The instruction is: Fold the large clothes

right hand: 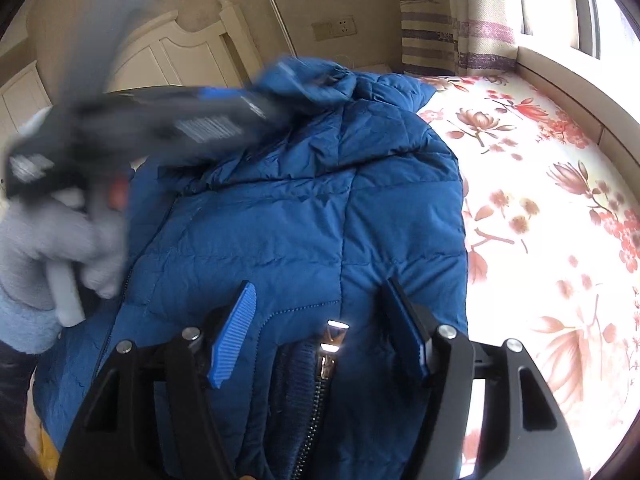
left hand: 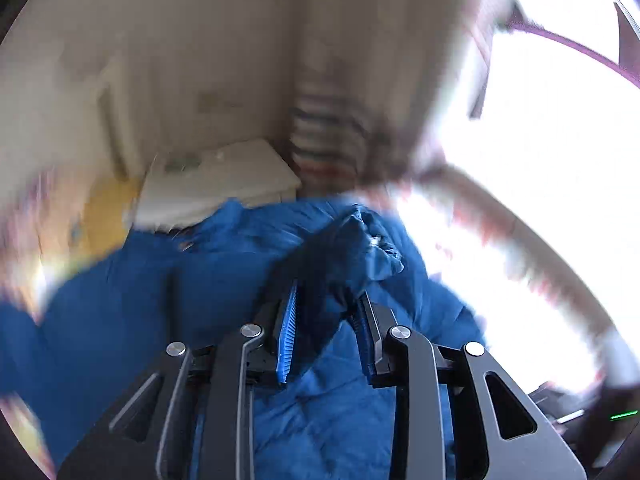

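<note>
A blue quilted puffer jacket (right hand: 304,216) lies on the floral bed sheet (right hand: 540,184). In the left wrist view my left gripper (left hand: 328,300) is shut on a bunched fold of the jacket (left hand: 344,248) and holds it raised; the view is blurred by motion. In the right wrist view the left gripper shows as a blurred dark shape (right hand: 152,128) held by a grey-gloved hand, reaching to the jacket's far end. My right gripper (right hand: 320,296) is open over the jacket's near part, with the zipper (right hand: 320,384) between its blue pads (right hand: 234,332); nothing is gripped.
A cream headboard (right hand: 176,52) stands at the far end of the bed. A white bedside cabinet (left hand: 216,180) is beside it. A striped curtain (right hand: 452,32) and a bright window (right hand: 560,4) are on the right, with a cream ledge (right hand: 568,80) along the bed.
</note>
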Demonstrator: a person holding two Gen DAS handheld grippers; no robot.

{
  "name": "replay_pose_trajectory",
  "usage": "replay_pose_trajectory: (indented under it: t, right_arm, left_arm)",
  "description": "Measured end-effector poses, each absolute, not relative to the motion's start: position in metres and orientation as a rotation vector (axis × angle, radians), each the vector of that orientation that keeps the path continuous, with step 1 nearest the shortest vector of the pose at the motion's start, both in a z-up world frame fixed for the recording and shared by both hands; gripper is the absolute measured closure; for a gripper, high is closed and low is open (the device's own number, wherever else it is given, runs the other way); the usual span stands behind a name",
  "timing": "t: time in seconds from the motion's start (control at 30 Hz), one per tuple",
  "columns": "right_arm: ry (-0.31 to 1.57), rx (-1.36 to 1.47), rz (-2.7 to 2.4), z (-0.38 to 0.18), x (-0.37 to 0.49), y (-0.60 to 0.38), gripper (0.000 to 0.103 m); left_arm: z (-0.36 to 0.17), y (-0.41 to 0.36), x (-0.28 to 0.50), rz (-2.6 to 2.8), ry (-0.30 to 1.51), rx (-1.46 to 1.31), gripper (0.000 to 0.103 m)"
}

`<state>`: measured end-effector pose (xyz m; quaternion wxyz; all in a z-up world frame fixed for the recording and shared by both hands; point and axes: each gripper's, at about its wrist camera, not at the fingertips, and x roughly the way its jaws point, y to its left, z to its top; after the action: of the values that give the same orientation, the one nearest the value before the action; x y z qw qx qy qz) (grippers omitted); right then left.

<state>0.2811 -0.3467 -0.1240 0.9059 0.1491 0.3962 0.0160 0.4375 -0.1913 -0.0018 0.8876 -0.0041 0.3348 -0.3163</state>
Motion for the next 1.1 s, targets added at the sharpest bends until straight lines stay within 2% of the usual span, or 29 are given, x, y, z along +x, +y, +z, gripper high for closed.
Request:
replay_pose_trajectory:
  t: [0.07, 0.17, 0.33, 0.4, 0.53, 0.63, 0.8, 0.83, 0.87, 1.1]
  right_arm:
    - [0.814, 0.312, 0.035, -0.124, 0.280, -0.347, 0.038]
    - [0.811, 0.315, 0.035, -0.124, 0.281, -0.348, 0.038]
    - [0.811, 0.314, 0.038, -0.125, 0.282, -0.348, 0.037]
    - [0.813, 0.313, 0.038, -0.125, 0.282, -0.348, 0.037]
    - [0.817, 0.309, 0.034, -0.126, 0.283, -0.348, 0.036]
    - [0.818, 0.305, 0.031, -0.126, 0.284, -0.348, 0.036]
    - [0.817, 0.306, 0.031, -0.127, 0.284, -0.348, 0.036]
    - [0.817, 0.304, 0.030, -0.127, 0.284, -0.348, 0.036]
    - [0.818, 0.301, 0.030, -0.127, 0.285, -0.348, 0.035]
    - [0.812, 0.301, 0.027, -0.127, 0.284, -0.346, 0.035]
  left_arm:
    - [0.002, -0.129, 0.448, -0.662, 0.710, -0.254, 0.074]
    - [-0.031, -0.019, 0.451, -0.602, 0.750, -0.558, 0.074]
    - [-0.106, 0.063, 0.447, -0.488, 0.896, -0.739, 0.066]
    - [-0.129, 0.079, 0.447, -0.486, 0.928, -0.811, 0.066]
    - [-0.131, 0.082, 0.459, -0.518, 0.911, -0.875, 0.066]
    - [-0.125, 0.070, 0.469, -0.479, 0.941, -0.856, 0.061]
    - [-0.124, 0.052, 0.482, -0.371, 0.950, -0.813, 0.062]
    - [-0.125, 0.042, 0.486, -0.350, 0.950, -0.781, 0.069]
    - [-0.125, 0.035, 0.486, -0.326, 0.957, -0.735, 0.090]
    - [-0.079, 0.013, 0.455, -0.138, 0.868, -0.422, 0.091]
